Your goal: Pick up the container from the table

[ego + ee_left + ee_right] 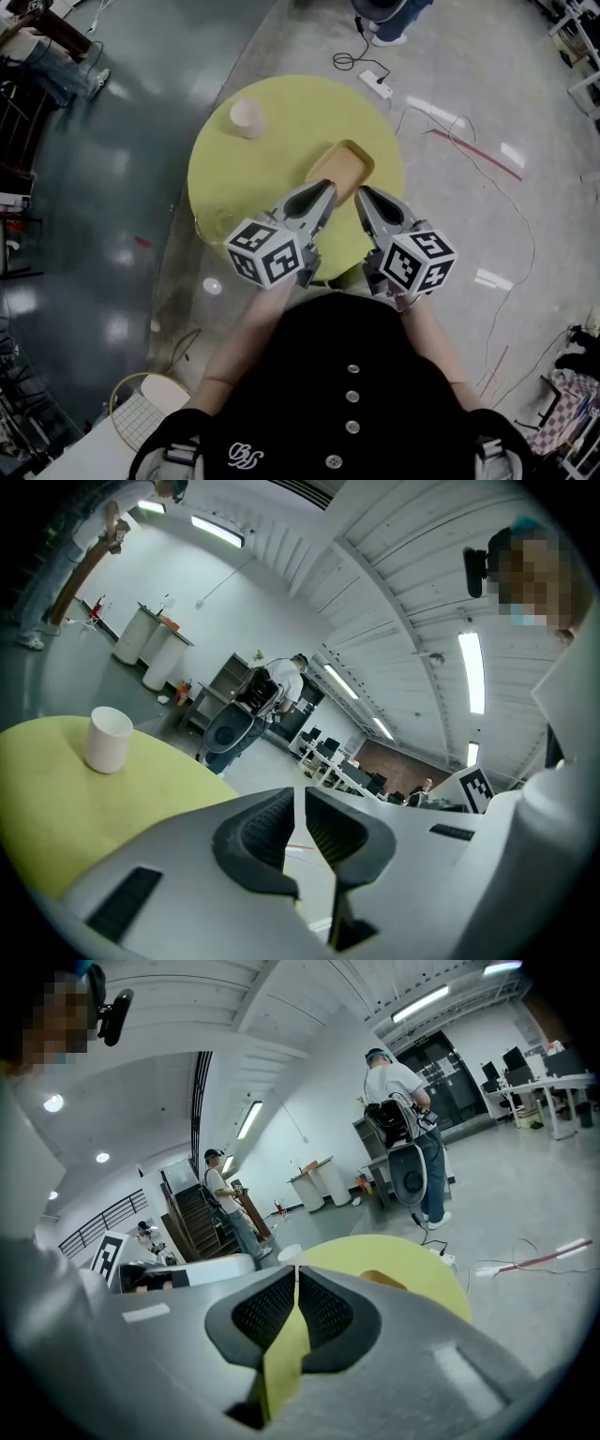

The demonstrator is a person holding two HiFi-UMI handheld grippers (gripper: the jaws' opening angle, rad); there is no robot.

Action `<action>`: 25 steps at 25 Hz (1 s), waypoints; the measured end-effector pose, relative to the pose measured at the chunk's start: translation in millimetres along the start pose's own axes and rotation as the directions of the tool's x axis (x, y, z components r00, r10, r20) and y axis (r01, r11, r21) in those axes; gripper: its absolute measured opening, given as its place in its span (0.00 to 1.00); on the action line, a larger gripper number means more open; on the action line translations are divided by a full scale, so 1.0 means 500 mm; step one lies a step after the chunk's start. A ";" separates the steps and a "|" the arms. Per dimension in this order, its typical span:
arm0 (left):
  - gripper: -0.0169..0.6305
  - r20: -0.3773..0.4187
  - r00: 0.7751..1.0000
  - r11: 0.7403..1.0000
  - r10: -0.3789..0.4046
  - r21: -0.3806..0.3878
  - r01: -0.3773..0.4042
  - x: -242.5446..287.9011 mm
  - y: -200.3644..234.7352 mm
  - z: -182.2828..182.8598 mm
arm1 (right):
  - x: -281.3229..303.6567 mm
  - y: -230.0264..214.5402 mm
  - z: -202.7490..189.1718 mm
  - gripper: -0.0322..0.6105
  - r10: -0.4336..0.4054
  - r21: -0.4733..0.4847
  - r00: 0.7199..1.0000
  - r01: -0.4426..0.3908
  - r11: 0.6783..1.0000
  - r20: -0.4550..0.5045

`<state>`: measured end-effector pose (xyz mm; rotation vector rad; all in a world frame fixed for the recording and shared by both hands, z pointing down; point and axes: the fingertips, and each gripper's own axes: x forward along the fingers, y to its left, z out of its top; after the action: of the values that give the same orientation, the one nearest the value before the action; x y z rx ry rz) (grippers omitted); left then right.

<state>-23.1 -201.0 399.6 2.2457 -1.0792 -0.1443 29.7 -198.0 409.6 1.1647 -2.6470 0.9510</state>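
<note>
A shallow tan rectangular container lies on the round yellow table, right of its middle. My left gripper hovers over the table's near part, shut and empty, its tips just short of the container's near left corner. My right gripper is beside it, also shut and empty, close to the container's near right corner. In the left gripper view my closed left gripper points past the table edge at the room. Through the right gripper view, my right gripper shows the container as a tan sliver.
A white paper cup stands on the table's far left; the left gripper view shows the cup too. A power strip and cables lie on the floor beyond the table. People stand further off in the room.
</note>
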 end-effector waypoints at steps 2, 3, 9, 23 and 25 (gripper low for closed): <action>0.07 0.013 0.999 0.999 0.030 0.011 -0.030 0.004 0.012 0.008 | 0.011 -0.007 0.000 0.06 0.007 0.012 1.000 -0.007 1.000 -0.014; 0.07 0.018 0.999 0.999 0.041 0.017 -0.041 0.004 0.017 0.012 | 0.016 -0.008 -0.001 0.06 0.012 0.018 1.000 -0.012 1.000 -0.023; 0.07 0.046 0.994 0.995 0.095 0.004 -0.095 -0.005 0.039 0.029 | 0.026 -0.015 -0.015 0.06 0.031 0.038 0.997 -0.029 0.999 -0.064; 0.08 -0.036 0.975 0.972 0.219 -0.077 -0.222 -0.019 0.080 -0.039 | 0.044 -0.037 -0.058 0.15 0.045 0.131 0.988 -0.025 0.991 -0.150; 0.08 -0.051 0.970 0.967 0.236 -0.083 -0.240 -0.022 0.087 -0.048 | 0.045 -0.038 -0.063 0.18 0.040 0.146 0.987 -0.017 0.989 -0.158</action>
<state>-50.6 -201.2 442.3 2.0135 -1.2843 -0.0437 22.1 -203.9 451.7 1.0306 -2.5099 1.2048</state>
